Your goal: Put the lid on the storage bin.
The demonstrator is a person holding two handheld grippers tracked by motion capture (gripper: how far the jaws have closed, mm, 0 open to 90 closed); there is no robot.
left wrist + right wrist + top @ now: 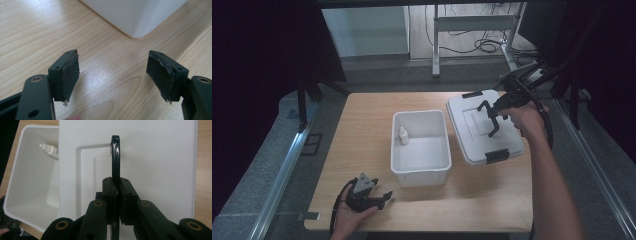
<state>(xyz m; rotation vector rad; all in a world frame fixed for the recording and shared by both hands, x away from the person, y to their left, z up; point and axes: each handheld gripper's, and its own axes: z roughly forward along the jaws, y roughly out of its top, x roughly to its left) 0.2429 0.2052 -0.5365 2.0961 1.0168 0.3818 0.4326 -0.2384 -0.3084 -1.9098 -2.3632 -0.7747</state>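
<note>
High view: right claw (492, 118) pinches black handle (486, 107) of white lid (507, 137), desk (362, 145) at 3 o'clock, just beside bin (421, 174). Left claw (379, 199) at 7 o'clock.
Left gripper view: left claw (113, 77) spread, nothing between.
Right gripper view: right claw (117, 192) pressed on handle (115, 157); lid (155, 165) beneath.

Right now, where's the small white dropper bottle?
In the high view, the small white dropper bottle stands inside the open white plastic bin at table centre, against its left wall near the far corner, left of the white lid.

A lid (484, 127) lies on the table (367, 130) right of the bin (420, 172), a bottle (403, 135) inside it.
</note>
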